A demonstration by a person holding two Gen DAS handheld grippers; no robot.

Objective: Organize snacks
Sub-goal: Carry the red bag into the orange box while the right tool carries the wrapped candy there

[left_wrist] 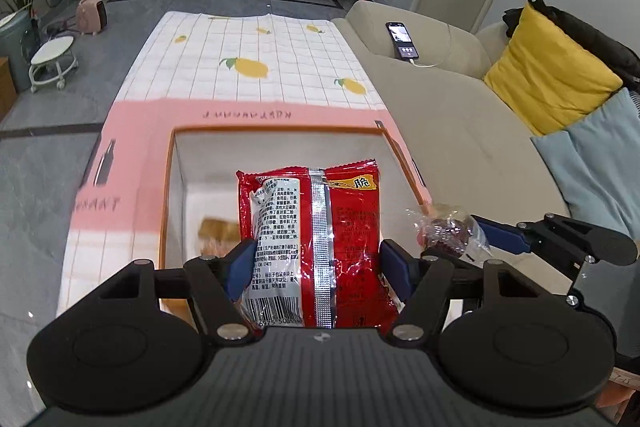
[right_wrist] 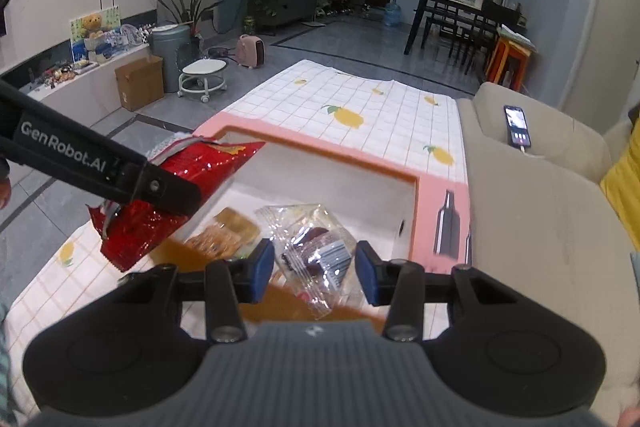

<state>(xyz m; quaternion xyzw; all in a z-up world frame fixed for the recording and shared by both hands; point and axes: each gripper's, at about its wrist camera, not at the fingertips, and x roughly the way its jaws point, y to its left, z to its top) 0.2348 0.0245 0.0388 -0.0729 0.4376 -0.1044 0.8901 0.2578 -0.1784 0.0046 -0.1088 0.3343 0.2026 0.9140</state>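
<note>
The step in hand is judged to be the carrying of 2 snacks to the storage box [left_wrist: 172,187], an open white box with an orange rim that stands on the pink-bordered tablecloth [left_wrist: 256,67].

The left gripper [left_wrist: 316,271] is held wide, and its blue pads are pressed on the sides of a red snack packet [left_wrist: 316,227], which is gripped upright above the near left part of the box. The right gripper [right_wrist: 315,269] is closed about halfway on a clear-wrapped snack [right_wrist: 316,247] with a dark filling, held above the near edge of the box, just right of the red packet. No gap between pads and wrapper is seen.

Inside the box, a pale brown biscuit pack [right_wrist: 232,231] is already lying on the floor at the near left.

The next move is judged to call for each snack to be lowered over a bare part of the box floor, clear of the biscuit pack, and only then for the jaws to be spread. The 2 grippers are close together, so a little sideways separation is advisable beforehand.
</note>
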